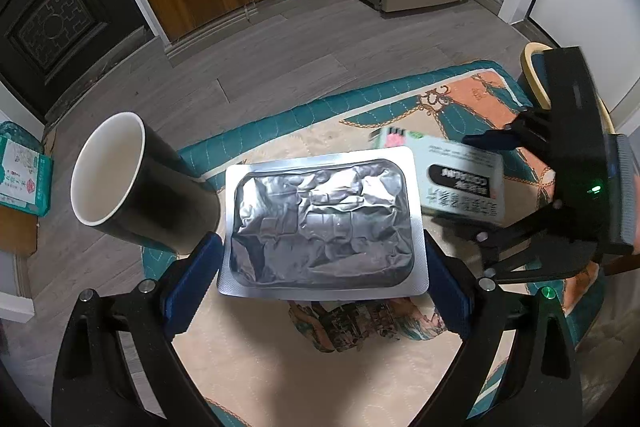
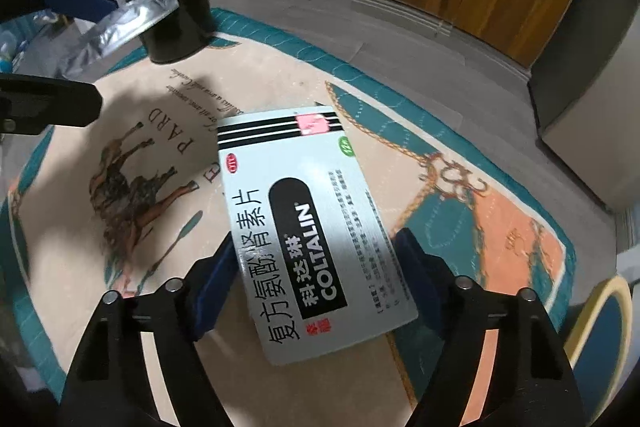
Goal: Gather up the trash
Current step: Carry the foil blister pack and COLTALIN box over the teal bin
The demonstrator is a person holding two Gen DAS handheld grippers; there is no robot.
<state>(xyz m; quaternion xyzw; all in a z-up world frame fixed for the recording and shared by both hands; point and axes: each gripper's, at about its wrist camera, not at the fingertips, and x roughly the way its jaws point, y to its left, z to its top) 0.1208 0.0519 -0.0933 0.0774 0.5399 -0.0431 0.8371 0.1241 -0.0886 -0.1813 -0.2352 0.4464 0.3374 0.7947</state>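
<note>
At ten o'clock stands the black paper cup [image 1: 136, 187] (likely the bin); the left gripper [image 1: 322, 281] pinches the foil blister pack [image 1: 322, 223] beside it. At two o'clock the right gripper [image 2: 316, 283] clamps the Coltalin medicine box [image 2: 304, 227]. Next, tip the blister into the cup.

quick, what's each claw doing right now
Left claw: shut on the foil blister pack, held above the mat.
Right claw: shut on the Coltalin medicine box.
</note>
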